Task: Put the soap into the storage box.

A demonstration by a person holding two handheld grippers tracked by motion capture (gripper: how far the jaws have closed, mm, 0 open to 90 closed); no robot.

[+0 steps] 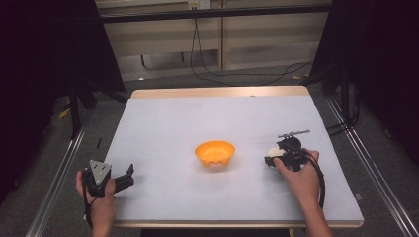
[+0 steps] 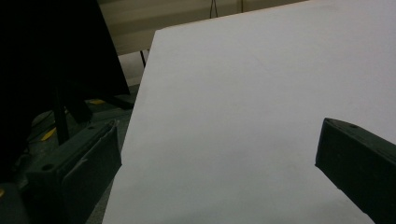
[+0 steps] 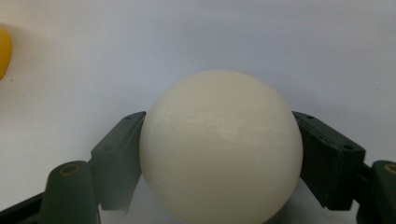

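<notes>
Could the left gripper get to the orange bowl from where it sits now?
Probably yes. The left gripper rests open at the table's near left corner, and bare white tabletop lies between it and the orange bowl. The right gripper, holding a white ball, stays beyond the bowl.

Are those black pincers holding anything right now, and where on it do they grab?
The right gripper holds a cream-white ball, its jaws pressing on the ball's two opposite sides. The left gripper holds nothing; its jaws stand open over the table.

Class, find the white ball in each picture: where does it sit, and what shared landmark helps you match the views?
High view: white ball, right of centre, at the right tool.
Left gripper view: no ball to place here.
Right gripper view: centre, clamped between the jaws.
Shared landmark: orange bowl, at the left edge.
</notes>
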